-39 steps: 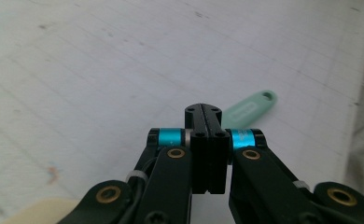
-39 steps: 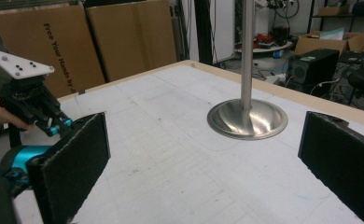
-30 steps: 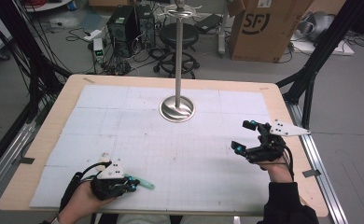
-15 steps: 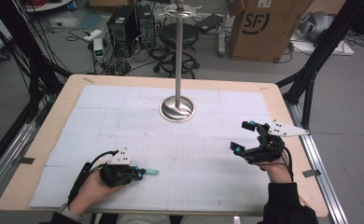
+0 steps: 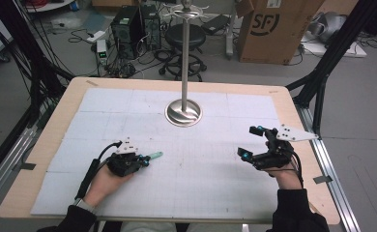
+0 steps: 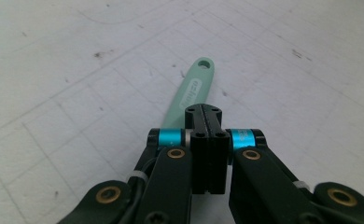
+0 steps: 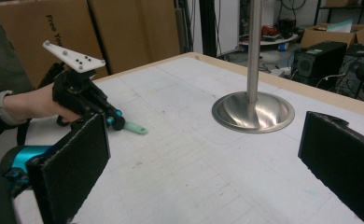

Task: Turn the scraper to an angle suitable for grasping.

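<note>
A cluttered lab is lying beyond the far edge of the worktop [image 5: 51,140] — cardboard boxes, a stool, computer towers and loose cables on the floor — while the worktop itself is carrying a white gridded mat and, near the middle of its far half, a steel stand [image 5: 183,112] with a round base and a tall pole ending in small hooks. The left gripper [image 5: 140,161] is sitting toward the near left part of the mat, its jaws pressed together on the end of a mint-green handle [image 6: 192,90], which is sticking out ahead of them just above the mat; the hanging hole at its tip is showing plainly in the left gripper view. The right gripper [image 5: 252,141] is hovering near the right edge, its jaws standing wide apart and holding nothing. The work in hand is looking like the carry of the green tool toward the stand, probably to hang it by that hole. The next move is calling for lifting it clear and bringing the hole up to a hook — a small target, so the handle will need turning to meet it. Against the earlier frames, the left gripper is lying farther from the near edge and nearer the stand, while the right one is keeping its place.
</note>
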`<state>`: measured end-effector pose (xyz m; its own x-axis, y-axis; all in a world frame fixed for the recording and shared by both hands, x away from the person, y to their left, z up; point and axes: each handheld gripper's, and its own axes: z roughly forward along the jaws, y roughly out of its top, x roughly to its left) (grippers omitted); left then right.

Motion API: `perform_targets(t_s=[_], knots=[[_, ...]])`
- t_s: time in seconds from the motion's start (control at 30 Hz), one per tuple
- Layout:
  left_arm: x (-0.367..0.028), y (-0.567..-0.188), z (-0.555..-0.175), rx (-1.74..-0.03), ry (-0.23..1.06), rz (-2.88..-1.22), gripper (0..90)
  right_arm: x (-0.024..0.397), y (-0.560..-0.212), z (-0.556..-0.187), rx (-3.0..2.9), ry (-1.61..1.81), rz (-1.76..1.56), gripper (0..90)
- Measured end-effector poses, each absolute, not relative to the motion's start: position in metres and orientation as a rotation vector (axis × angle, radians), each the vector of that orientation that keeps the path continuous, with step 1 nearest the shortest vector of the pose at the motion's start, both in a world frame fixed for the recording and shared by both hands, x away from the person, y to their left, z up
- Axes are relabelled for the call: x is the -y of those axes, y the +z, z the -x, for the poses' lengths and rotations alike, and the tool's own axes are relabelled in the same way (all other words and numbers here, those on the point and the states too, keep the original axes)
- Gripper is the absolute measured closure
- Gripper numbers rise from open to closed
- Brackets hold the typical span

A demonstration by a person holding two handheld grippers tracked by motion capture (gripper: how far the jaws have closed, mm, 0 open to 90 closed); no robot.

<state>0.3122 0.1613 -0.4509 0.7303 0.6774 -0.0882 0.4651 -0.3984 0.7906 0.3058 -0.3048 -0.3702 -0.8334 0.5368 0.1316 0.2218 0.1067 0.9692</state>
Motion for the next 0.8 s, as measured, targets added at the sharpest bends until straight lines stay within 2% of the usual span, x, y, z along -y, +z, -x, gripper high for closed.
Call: perform_targets(t_s=[0.27, 0.53, 0.57, 0.73, 0.8], knots=[[-0.172, -0.443, -0.314, -0.862, 0.330, -2.028, 90.0, 0.304, -0.371, -0.306, -2.142, 1.789, -0.744, 0.9], [-0.212, -0.418, -0.309, -0.810, 0.329, -1.889, 89.6, 0.306, -0.371, -0.306, -2.134, 1.792, -0.753, 0.9], [-0.218, -0.416, -0.308, -0.816, 0.338, -1.850, 87.8, 0.306, -0.371, -0.306, -2.135, 1.792, -0.757, 0.9], [-0.238, -0.406, -0.306, -0.745, 0.372, -1.714, 56.5, 0.307, -0.371, -0.306, -2.136, 1.791, -0.753, 0.9], [-0.241, -0.402, -0.305, -0.718, 0.376, -1.706, 47.8, 0.307, -0.371, -0.307, -2.134, 1.797, -0.756, 0.9]])
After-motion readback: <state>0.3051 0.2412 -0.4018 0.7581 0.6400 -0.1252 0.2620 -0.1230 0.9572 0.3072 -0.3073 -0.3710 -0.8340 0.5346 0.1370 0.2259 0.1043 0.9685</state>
